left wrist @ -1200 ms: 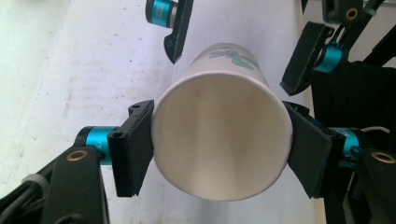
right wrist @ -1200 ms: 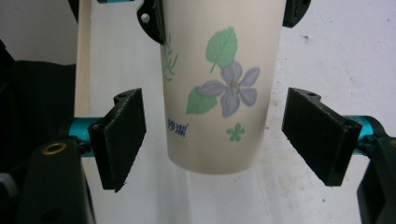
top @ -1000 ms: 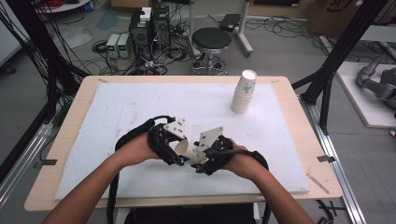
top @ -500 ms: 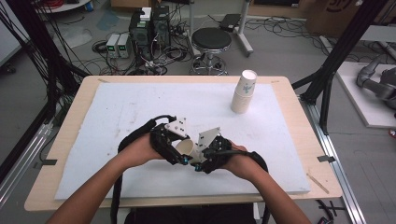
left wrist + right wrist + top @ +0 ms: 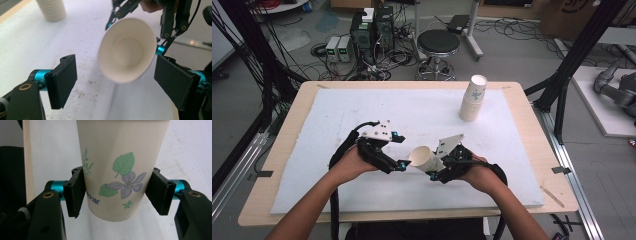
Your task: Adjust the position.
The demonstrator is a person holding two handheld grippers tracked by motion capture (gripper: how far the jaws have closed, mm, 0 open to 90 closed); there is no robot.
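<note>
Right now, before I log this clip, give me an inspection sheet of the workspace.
Surface: white mat on a wooden table, faintly speckled.
Job's things: paper cup with flower print, held on its side above the mat; stack of cups upright at the far right.
Clutter: nothing seen.
Grippers: right gripper clamped on the cup near its base; left gripper open, jaws just opened, facing the cup's mouth, pads clear of it.
Cables: black cable loops from the left gripper.
Surroundings: stool, electronics boxes and floor wiring beyond the table.
</note>
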